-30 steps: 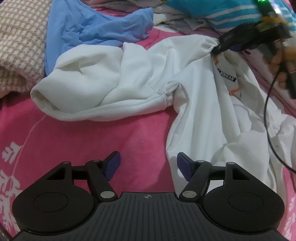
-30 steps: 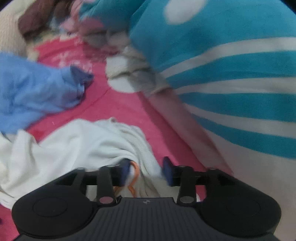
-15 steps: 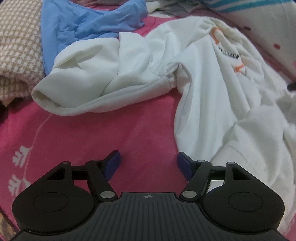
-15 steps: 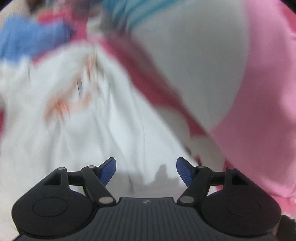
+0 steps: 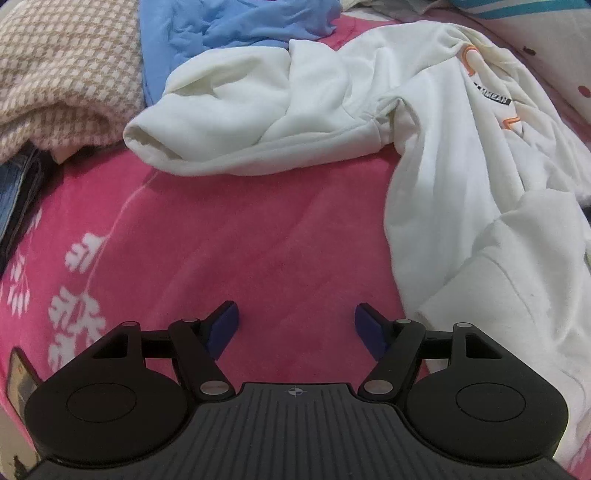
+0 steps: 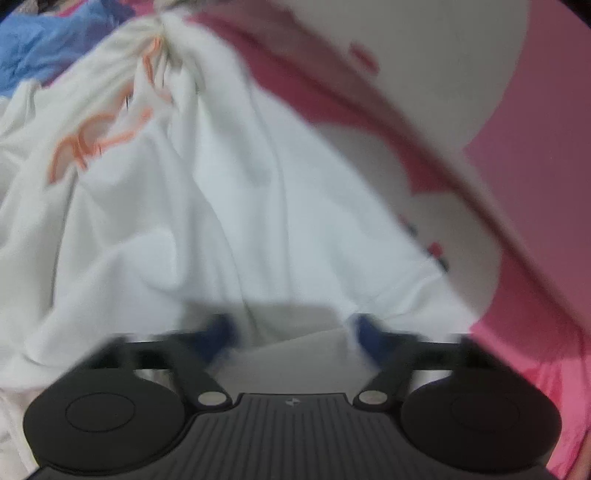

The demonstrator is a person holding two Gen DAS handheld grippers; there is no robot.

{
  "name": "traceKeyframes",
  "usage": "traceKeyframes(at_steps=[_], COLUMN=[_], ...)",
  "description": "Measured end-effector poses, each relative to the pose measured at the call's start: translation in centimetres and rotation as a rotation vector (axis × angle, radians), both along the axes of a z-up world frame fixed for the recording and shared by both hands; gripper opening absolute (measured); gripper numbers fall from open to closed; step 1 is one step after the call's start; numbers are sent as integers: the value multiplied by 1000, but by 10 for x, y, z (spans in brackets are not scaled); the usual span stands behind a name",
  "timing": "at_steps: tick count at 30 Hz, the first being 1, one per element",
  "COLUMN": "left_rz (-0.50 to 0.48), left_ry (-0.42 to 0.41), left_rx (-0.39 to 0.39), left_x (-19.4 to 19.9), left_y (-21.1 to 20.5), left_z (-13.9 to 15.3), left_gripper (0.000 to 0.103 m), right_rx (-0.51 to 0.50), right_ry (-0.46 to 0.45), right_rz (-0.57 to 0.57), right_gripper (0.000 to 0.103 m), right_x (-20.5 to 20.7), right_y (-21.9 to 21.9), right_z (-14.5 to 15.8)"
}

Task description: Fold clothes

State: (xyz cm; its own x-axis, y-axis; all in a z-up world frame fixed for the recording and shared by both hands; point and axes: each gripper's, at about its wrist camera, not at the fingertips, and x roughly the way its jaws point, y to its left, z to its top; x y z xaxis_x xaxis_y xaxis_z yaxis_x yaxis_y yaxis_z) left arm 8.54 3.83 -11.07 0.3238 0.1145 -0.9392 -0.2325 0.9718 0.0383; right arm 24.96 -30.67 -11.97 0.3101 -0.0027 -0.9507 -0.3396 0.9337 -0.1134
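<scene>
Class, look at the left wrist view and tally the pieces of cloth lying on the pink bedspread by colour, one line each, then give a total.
White: 1, the white sweatshirt
Blue: 1, the blue garment
Beige-and-white checked: 1, the checked cloth
Dark denim blue: 1, the folded dark piece at the left edge
Total: 4
The striped teal fabric at the top edge is cut off, so not counted.

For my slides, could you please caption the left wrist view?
Open left gripper over pink bedspread, beside a crumpled white sweatshirt.
</scene>
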Motion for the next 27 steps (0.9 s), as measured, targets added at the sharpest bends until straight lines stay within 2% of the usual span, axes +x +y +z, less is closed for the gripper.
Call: traceKeyframes(at_steps=[1,2,6,8,13,15,17,19,22,24,27], left_rz=[7,14,35,42,43,33,22,14,14,19,24], left_ry=[4,7,20,28,36,34,34,31,26,22,16], left_rx=[-5,-9,-11,-3,25,47,67,78,72,63,35], left_x=[-1,-2,-7,-10,-16,-18,-21,-21,-23,-23,-23], left_y=[-2,-4,-9,-9,-4,-1,4,4,2,-3,-5], left_z=[-1,-1,-2,-2,-3,1,0,1,2,1,1], left_gripper=[70,70,70,70,71,71,71,71,71,70,69], right_rx=[-9,-21,-175,-222,-283,-354,-393,-342,-229,-171,-36], right_ry=[-11,-26,-204,-274,-310,-334,-365,-356,-366,-383,-343], right_rz=[5,10,23,-17,-26,19,51,44,9,-15,9], right_gripper=[18,10,8,8,9,14,15,17,29,43,45], right_x=[0,0,14,32,54,47,36,25,-2,-29,-78], right_y=[0,1,-13,-26,-26,-15,-9,-14,-27,-33,-26], right_z=[5,10,29,34,7,-12,-15,-1,34,59,87])
